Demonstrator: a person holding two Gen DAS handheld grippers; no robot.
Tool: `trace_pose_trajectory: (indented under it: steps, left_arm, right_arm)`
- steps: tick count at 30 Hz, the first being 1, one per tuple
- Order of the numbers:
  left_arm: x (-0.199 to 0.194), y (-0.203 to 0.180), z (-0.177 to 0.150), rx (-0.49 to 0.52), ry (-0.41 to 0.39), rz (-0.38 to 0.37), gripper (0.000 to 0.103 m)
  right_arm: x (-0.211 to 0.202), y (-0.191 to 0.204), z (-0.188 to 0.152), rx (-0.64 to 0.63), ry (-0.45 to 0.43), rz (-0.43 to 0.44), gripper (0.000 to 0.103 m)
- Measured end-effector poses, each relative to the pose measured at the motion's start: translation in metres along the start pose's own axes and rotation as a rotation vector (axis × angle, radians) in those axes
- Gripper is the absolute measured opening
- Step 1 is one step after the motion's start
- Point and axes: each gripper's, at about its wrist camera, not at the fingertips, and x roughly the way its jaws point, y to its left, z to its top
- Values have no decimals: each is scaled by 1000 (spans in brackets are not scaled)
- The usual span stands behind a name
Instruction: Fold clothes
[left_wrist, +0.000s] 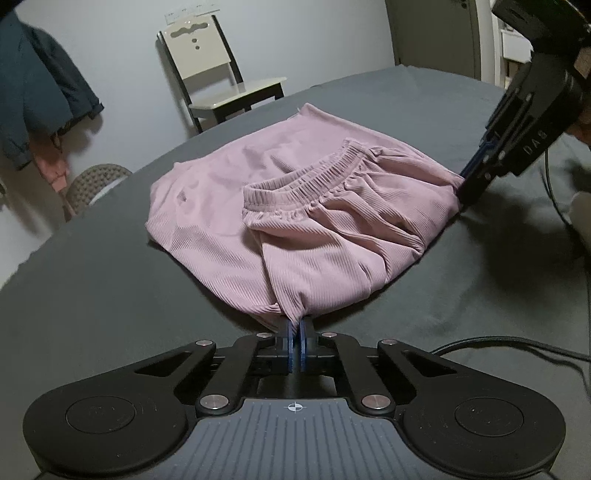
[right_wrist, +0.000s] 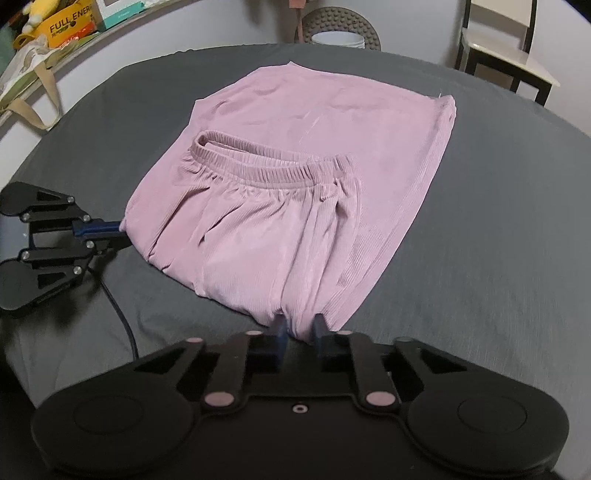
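The pink ribbed garment lies folded near the middle of the table, which is covered in dark grey cloth; its elastic waistband is doubled back over the lower layer. In the left wrist view the left gripper has its blue pads pressed together on a bunched corner of the fabric at the near fold. The right gripper shows there from the side, tip against the garment's far corner, so its opening cannot be judged from that angle. The right wrist view settles it — the right gripper's fingers stand spread, with a fold of fabric lying loosely between them (not squeezed). That view also shows the left gripper closed on the garment's left corner, a cable trailing from it across the cloth. Bare grey cloth surrounds the garment on all sides. Beyond the table's far edge stand a chair and a round stool — only the right view shows a shelf with a yellow box.
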Motion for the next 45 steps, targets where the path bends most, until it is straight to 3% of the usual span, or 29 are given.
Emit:
trace_pose_trajectory:
  steps: [8, 18, 23, 35, 37, 40, 43, 45]
  left_arm:
    - [-15, 11, -3, 27, 8, 106, 1]
    - [-6, 17, -7, 35, 34, 138, 1]
    - [-14, 25, -2, 13, -9, 197, 1]
    - [3, 22, -11, 50, 93, 164, 2]
    - [2, 26, -11, 15, 95, 156, 2]
    - [1, 29, -12, -7, 93, 183, 2]
    - [-2, 30, -15, 4, 98, 180, 2]
    - [-5, 30, -16, 31, 107, 199, 2]
  right_arm:
    - [-5, 0, 1, -79, 2, -49, 8]
    - [1, -12, 3, -77, 79, -64, 6]
    - [-10, -9, 3, -125, 49, -106, 5]
    - [9, -5, -1, -187, 147, -158, 3]
    - [11, -6, -3, -182, 169, -169, 3]
    - [12, -7, -4, -172, 178, -158, 5]
    - [5, -8, -2, -149, 138, -155, 22]
    - [-2, -3, -2, -167, 94, -177, 40]
